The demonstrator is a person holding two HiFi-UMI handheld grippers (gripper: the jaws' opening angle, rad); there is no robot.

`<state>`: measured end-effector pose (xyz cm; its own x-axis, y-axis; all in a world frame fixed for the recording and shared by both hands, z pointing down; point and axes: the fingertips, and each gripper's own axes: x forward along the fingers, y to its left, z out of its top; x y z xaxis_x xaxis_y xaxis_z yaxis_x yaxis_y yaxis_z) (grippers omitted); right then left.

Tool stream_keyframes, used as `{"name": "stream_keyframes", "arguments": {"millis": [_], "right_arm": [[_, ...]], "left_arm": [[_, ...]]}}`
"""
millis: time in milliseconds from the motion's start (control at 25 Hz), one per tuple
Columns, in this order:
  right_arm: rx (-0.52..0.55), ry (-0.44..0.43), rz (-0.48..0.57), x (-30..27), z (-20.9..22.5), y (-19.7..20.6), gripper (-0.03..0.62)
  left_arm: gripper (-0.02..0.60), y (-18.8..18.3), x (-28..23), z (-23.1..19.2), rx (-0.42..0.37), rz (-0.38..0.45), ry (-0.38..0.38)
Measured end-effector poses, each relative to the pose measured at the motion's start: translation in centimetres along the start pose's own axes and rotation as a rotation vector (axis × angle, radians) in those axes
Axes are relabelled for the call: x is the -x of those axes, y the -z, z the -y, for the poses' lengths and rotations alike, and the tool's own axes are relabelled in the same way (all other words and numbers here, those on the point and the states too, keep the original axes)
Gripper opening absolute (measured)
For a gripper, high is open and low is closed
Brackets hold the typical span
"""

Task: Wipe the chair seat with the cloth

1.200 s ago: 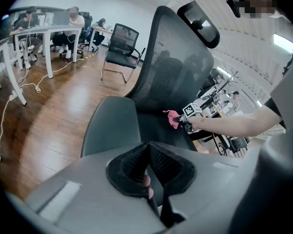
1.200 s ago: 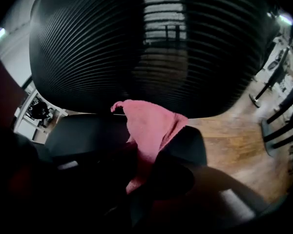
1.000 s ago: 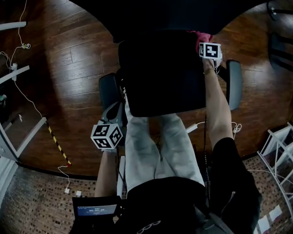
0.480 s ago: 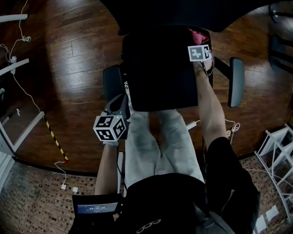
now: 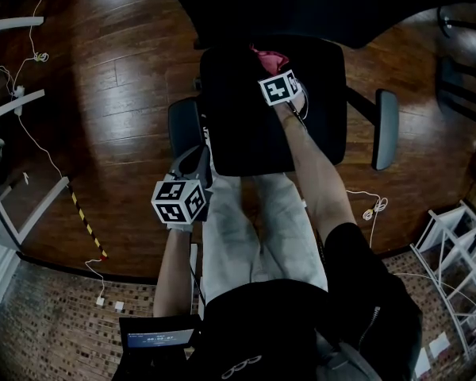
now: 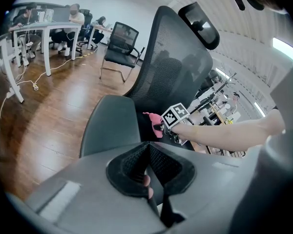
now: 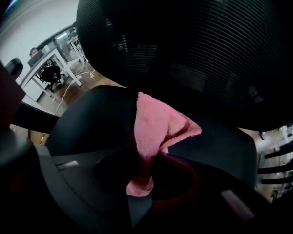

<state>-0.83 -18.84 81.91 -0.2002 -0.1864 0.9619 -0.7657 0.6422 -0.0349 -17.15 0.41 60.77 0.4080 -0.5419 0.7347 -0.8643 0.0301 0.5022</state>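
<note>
Head view looks steeply down on the black chair seat (image 5: 246, 133) at the frame's centre, with the person's pale trouser legs (image 5: 254, 228) just below it. The right tool (image 5: 274, 68) reaches over the upper middle of the seat, marker cube on top. A pink cloth (image 5: 270, 57) shows at its tip, near the seat's back edge. The left tool (image 5: 192, 165) sits at the seat's lower left corner, just beside one armrest (image 5: 180, 127); the other armrest (image 5: 385, 129) stands off to the right. From up here neither tool's jaws can be read.

Right gripper view shows its own jaws pinching the cloth. The cloth rises from between them and folds over to the right, against the dark seat. The mesh backrest (image 7: 185, 43) fills the upper frame.

Left gripper view shows that tool's jaws pressed together with nothing between them, and a fingertip (image 6: 146, 182) shows in the opening beneath. Beyond them the right tool and cloth appear side-on at mid-frame, in front of the backrest and its headrest (image 6: 199, 26). Only this view takes in the room: desks (image 6: 39, 30) with seated people at the upper left, a second chair (image 6: 121, 45), and cables on the wood floor (image 6: 44, 111).
</note>
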Motion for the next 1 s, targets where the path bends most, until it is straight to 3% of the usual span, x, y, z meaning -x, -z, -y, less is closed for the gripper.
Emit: {"name": "stream_keyframes", "arguments": {"millis": [440, 600, 680, 800, 1000], "right_arm": [[0.013, -0.375, 0.137, 1.1, -15.2, -5.0, 0.069], [-0.008, -0.631, 0.162, 2.9, -20.4, -5.5, 0.069], [-0.03, -0.716, 0.168, 3.3, -21.7, -5.2, 0.069], [-0.084, -0.68, 0.174, 2.6, -20.0, -4.1, 0.069], [-0.119, -0.541, 0.145, 1.4, -14.3, -1.9, 0.069]], "left_arm": [[-0.006, -0.2, 0.0, -0.3, -0.001, 0.004, -0.003], [-0.006, -0.2, 0.0, -0.4, -0.004, 0.003, -0.009], [-0.006, -0.2, -0.1, -0.4, -0.003, 0.002, -0.008], [-0.006, -0.2, -0.1, -0.4, -0.003, 0.003, -0.008], [-0.006, -0.2, 0.0, -0.5, -0.011, 0.008, -0.017]]}}
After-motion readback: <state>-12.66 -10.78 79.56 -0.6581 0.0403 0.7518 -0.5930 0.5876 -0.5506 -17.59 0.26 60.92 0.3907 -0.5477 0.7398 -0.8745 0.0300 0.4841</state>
